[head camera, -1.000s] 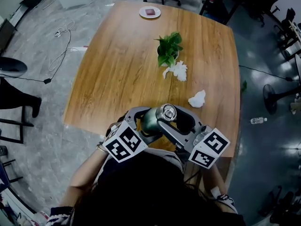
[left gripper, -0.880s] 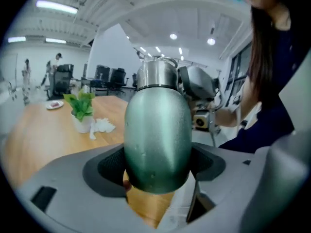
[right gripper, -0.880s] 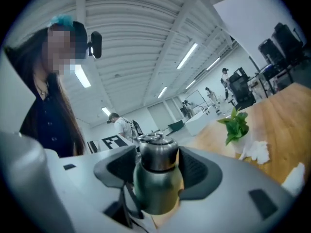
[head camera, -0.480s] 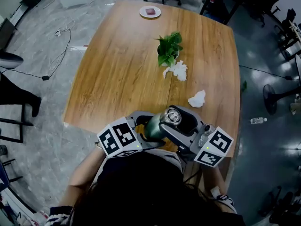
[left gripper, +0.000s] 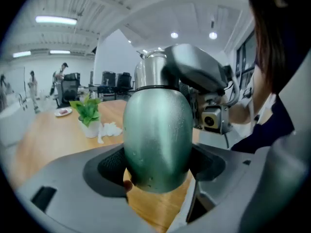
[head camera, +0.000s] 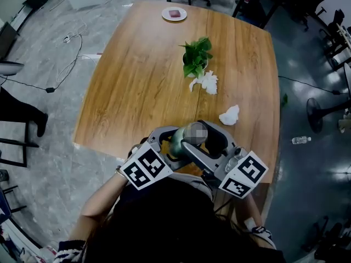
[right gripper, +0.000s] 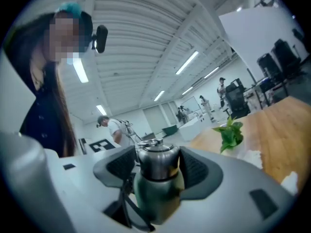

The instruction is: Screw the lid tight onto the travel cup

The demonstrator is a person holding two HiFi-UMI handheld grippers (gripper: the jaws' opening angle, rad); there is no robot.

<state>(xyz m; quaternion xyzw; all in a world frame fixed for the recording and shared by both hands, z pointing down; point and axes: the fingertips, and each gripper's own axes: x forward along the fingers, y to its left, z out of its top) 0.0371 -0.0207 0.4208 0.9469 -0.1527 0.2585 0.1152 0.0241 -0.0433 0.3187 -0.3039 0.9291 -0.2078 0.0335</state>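
Observation:
A green metal travel cup (head camera: 178, 142) with a steel lid (head camera: 196, 131) is held above the near edge of the wooden table (head camera: 142, 86). My left gripper (head camera: 174, 144) is shut on the cup's green body (left gripper: 158, 135), low down on both sides. My right gripper (head camera: 201, 138) is shut on the steel lid (right gripper: 156, 161), which sits on top of the cup body (right gripper: 154, 195). In the left gripper view the right gripper's grey jaw covers part of the lid (left gripper: 151, 72). The cup stands roughly upright.
A small potted plant (head camera: 196, 58) stands mid-table, with crumpled tissue (head camera: 205, 82) beside it and another wad (head camera: 230, 115) nearer the cup. A white plate (head camera: 174, 14) lies at the far edge. Office chairs and cables lie on the floor around the table.
The left gripper's marker cube swung left and up half a second ago and is back near its earlier place. The right one shifted slightly out and back. Both still hold the cup.

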